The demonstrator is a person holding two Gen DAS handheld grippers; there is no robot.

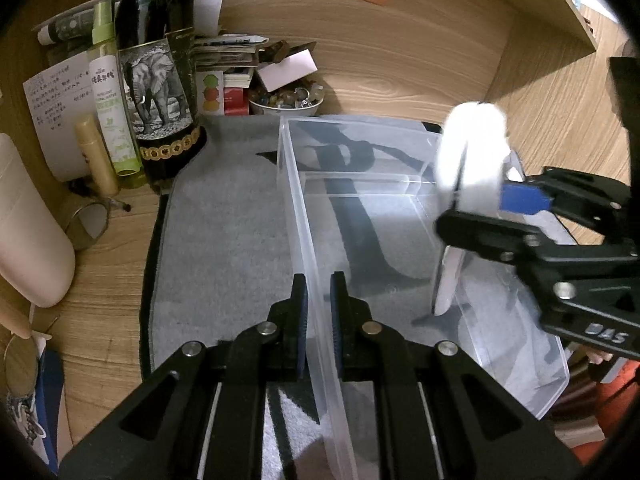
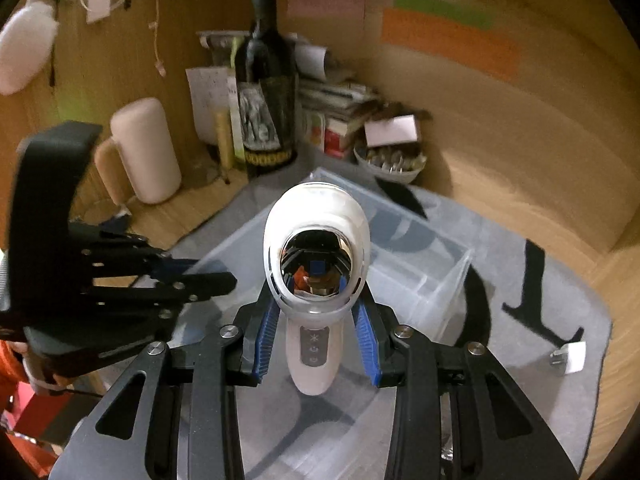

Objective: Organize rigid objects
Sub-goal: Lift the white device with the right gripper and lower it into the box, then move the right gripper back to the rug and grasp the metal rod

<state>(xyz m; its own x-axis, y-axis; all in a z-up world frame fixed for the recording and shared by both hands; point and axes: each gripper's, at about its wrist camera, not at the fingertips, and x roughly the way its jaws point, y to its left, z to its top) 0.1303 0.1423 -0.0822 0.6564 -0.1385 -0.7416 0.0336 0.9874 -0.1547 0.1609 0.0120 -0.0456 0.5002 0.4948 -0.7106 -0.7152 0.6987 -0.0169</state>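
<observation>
A clear plastic bin (image 1: 400,216) with inner dividers sits on a grey mat (image 1: 224,240). My left gripper (image 1: 318,320) is shut on the bin's left wall, one finger on each side. My right gripper (image 2: 316,340) is shut on a white handheld device (image 2: 316,256) with a round mirrored face and a button strip on its handle. It holds the device above the bin (image 2: 420,280). In the left wrist view the right gripper (image 1: 476,208) and the device (image 1: 472,160) hang over the bin's right side.
A dark wine bottle (image 1: 160,72), a green spray bottle (image 1: 110,92), a gold tube (image 1: 96,156), papers, boxes and a bowl of trinkets (image 1: 286,102) stand at the back. A cream cylinder (image 1: 28,236) lies at the left. A white plug (image 2: 568,356) lies on the mat's right.
</observation>
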